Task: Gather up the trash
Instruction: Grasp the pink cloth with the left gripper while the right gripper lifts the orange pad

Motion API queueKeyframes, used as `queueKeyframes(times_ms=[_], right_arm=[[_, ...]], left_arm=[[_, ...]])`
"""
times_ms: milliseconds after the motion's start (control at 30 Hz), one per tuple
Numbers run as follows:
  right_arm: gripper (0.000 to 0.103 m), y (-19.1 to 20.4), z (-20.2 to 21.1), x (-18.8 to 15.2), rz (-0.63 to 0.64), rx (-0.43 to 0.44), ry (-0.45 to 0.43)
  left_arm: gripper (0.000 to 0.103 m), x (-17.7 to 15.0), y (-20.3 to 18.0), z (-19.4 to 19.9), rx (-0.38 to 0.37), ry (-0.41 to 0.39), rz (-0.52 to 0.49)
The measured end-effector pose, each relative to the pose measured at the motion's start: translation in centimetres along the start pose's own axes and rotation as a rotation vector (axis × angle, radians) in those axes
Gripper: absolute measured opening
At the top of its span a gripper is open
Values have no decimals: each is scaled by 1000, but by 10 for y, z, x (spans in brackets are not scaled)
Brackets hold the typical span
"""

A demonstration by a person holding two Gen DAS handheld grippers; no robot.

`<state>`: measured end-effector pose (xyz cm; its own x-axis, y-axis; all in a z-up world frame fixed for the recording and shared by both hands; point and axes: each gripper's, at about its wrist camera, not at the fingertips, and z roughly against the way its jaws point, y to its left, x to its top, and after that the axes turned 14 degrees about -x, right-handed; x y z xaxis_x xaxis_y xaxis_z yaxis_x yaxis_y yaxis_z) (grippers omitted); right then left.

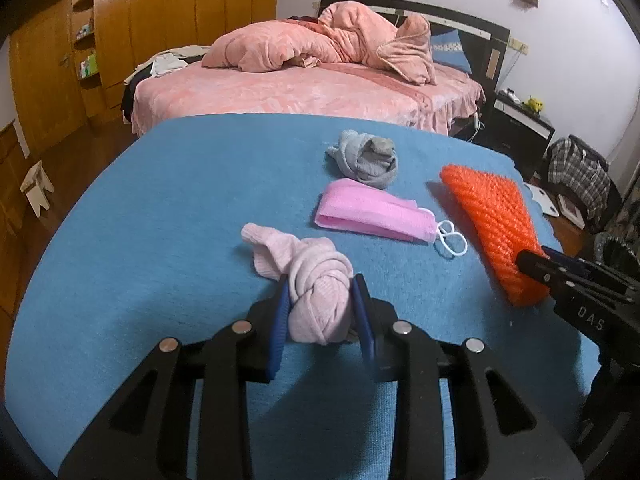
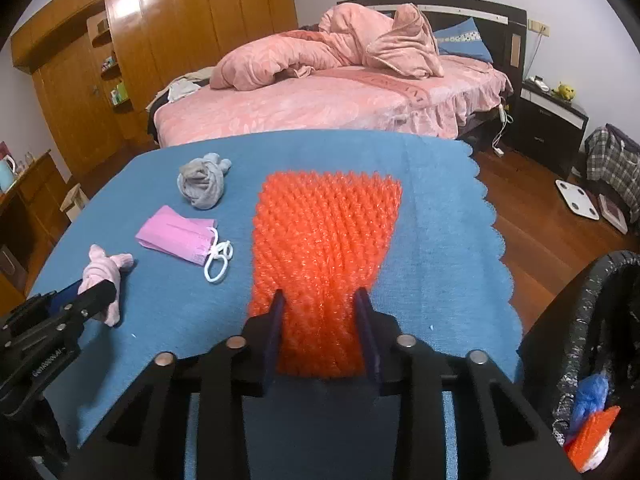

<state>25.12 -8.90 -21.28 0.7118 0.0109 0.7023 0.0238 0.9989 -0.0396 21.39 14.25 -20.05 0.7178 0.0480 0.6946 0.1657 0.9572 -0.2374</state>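
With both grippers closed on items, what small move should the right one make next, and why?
Probably lift the orange foam net off the blue cloth and swing it toward the black-lined bin at right: the right gripper pinches its near end, and similar orange netting already lies in that bin.

left gripper: black frame showing triangular cut-outs, silver round studs, blue ribbed pads | right gripper: wearing matching black frame, silver studs, blue pads, white lettering showing along its side
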Motion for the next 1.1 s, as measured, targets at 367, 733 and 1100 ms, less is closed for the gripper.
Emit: queueKeyframes(times_ms=[367, 733, 1100], right_arm=[[26, -6, 12, 5, -10, 38, -13], [26, -22, 57, 20, -23, 61, -90], [26, -65, 120, 15, -50, 51, -187]], left_arm=[[30, 0, -5, 11, 9, -41, -23], [30, 7, -26, 47, -14, -106, -21], [30, 11, -76, 89, -89, -156, -90]])
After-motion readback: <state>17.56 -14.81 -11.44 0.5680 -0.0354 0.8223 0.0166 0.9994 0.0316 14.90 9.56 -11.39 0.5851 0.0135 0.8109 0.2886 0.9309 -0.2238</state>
